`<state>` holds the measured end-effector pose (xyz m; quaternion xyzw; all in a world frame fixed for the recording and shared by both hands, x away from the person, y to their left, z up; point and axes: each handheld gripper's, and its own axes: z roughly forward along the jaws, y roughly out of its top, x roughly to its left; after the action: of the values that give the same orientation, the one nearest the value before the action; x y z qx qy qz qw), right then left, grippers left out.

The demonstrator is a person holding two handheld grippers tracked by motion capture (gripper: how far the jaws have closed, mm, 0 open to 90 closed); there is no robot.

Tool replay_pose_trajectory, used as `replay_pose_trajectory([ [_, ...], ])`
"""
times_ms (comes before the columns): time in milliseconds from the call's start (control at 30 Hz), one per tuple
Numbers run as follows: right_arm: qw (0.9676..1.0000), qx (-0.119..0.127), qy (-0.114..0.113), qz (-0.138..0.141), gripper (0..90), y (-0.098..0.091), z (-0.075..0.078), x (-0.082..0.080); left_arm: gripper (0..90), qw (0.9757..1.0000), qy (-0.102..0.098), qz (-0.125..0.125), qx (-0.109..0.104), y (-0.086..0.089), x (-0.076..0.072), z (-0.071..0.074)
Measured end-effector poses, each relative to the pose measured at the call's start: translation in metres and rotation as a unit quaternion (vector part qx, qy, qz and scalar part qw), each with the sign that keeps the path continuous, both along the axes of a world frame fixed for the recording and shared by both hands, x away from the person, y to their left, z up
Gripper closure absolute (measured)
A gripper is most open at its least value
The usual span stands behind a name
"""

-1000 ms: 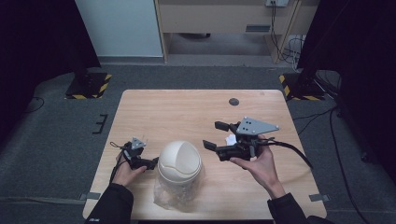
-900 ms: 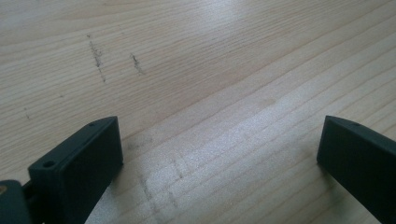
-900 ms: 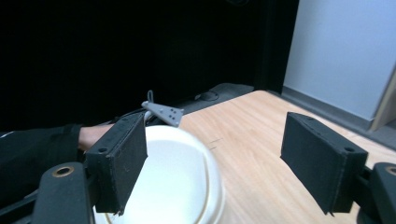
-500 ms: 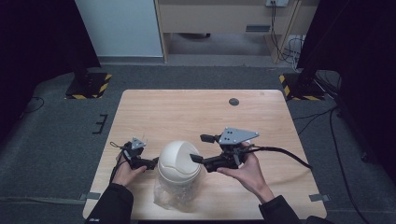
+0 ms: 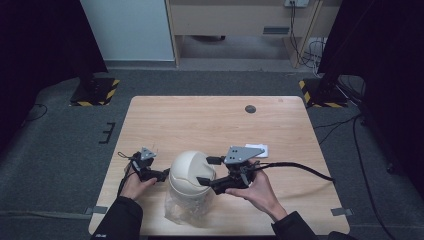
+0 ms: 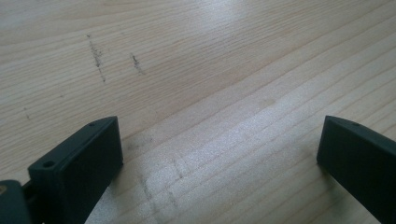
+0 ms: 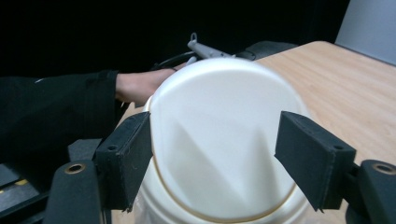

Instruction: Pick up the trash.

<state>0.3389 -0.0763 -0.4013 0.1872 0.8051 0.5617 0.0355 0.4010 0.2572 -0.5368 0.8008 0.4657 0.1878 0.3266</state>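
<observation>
The right gripper [image 5: 206, 170] is held level above the wooden table [image 5: 215, 125], pointed toward the person's left, with its jaws spread wide on either side of the white domed lid [image 5: 189, 169] of a small bin. In the right gripper view the same gripper [image 7: 212, 156] shows one jaw at each side of the lid [image 7: 219, 140], which sits directly ahead of and between the jaws; whether the pads touch it cannot be told. The bin's clear lower body [image 5: 186, 207] lies below and toward the person from that gripper. The left gripper [image 5: 162, 175] rests low just beyond the lid's far side, gripped by the left hand [image 5: 134, 184]. In the left gripper view its jaws [image 6: 219, 154] stand wide apart over bare table [image 6: 196, 70].
</observation>
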Motion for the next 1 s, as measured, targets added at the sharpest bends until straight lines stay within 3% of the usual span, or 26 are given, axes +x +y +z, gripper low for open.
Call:
replay_pose_trajectory([
  [367,0.9994,-0.025,0.016,0.017,27.4,0.008,-0.014,-0.004,0.0,1.0000,0.000,0.000,0.000,0.000,0.000,0.000],
  [1000,0.9977,-0.029,0.041,0.044,28.7,0.020,-0.028,-0.008,0.0,1.0000,0.000,0.000,0.000,0.000,0.000,0.000],
])
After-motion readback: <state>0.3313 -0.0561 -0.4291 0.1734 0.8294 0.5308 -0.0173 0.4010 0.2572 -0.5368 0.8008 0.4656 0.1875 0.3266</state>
